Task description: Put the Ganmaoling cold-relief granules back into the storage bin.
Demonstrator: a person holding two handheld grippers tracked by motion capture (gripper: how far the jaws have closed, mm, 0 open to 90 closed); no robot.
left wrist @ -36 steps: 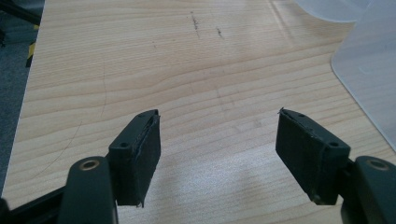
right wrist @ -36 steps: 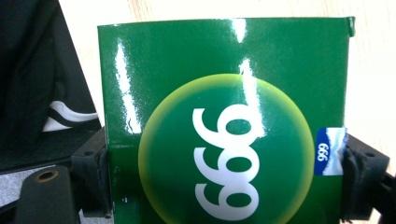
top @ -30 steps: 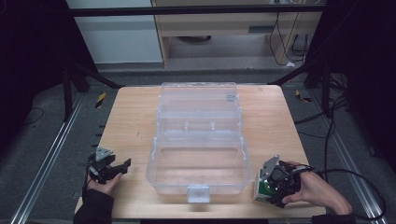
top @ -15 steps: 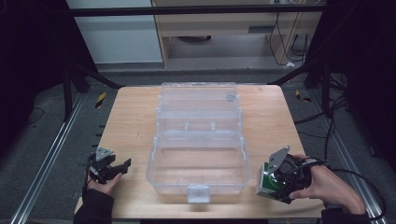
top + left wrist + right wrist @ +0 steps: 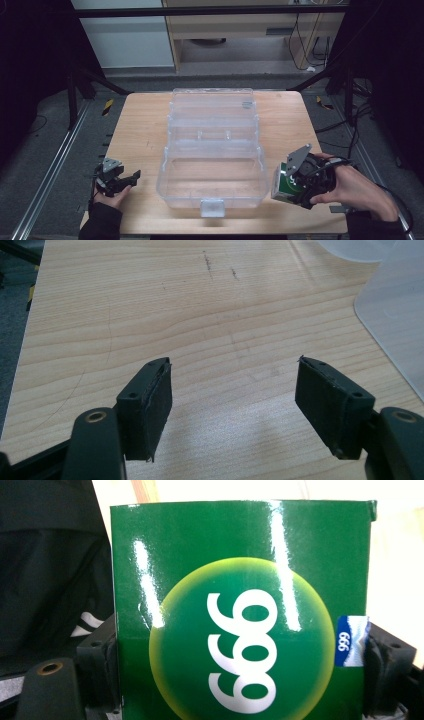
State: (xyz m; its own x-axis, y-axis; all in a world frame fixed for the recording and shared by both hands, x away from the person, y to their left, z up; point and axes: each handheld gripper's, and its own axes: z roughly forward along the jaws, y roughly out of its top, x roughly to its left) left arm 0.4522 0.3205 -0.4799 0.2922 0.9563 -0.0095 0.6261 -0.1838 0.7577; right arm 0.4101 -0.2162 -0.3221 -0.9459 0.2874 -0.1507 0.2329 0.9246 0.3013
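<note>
A clear plastic box [image 5: 212, 165] lies open in the middle of the wooden table [image 5: 140, 130], its lid folded back toward the far side and a latch tab at its near edge.

At the near right corner, the right gripper [image 5: 295, 182] is held by the person's right hand [image 5: 357, 190] just to the right of the clear box. Its jaws are closed on a green carton [image 5: 281, 184] — in the right gripper view the carton [image 5: 240, 615] sits squarely between the two black jaws, one pad pressed against each side, its glossy face with a yellow-rimmed circle and white "999" print turned to the camera. A small blue label [image 5: 350, 640] sits on the carton's edge by one jaw.

At the near left corner, the left gripper [image 5: 117, 179] rests in the person's left hand [image 5: 111, 197], apart from the box. Its jaws stand wide open with nothing between them — the left gripper view shows bare table [image 5: 200, 315] between the pads [image 5: 160, 400], with the box's rounded corner [image 5: 395, 305] off to the right.
</note>
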